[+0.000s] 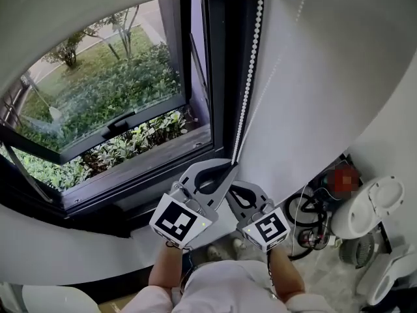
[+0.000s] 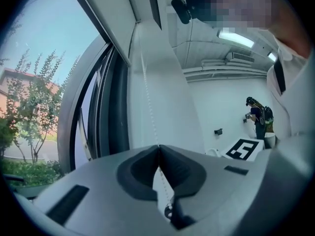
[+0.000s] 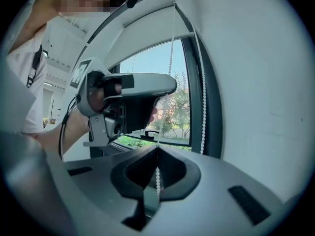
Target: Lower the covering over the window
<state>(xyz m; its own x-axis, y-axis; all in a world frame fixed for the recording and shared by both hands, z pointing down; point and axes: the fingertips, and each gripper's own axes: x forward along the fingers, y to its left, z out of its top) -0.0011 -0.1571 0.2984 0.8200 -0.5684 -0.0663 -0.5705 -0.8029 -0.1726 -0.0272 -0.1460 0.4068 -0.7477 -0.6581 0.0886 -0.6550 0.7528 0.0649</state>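
A white roller blind covers only the top of the window; its lower edge also shows in the right gripper view. A white bead chain hangs down the dark right side of the frame. My left gripper is shut on this chain, whose beads run up from the closed jaws. Just below it, my right gripper is shut on a strand of the chain. A second strand hangs free beside the frame. The left gripper shows close above the right one.
The window's lower sash is tilted open, with shrubs outside. A white wall stands right of the chain. Below it on the floor are a white round appliance and black cables. A person stands far off in the room.
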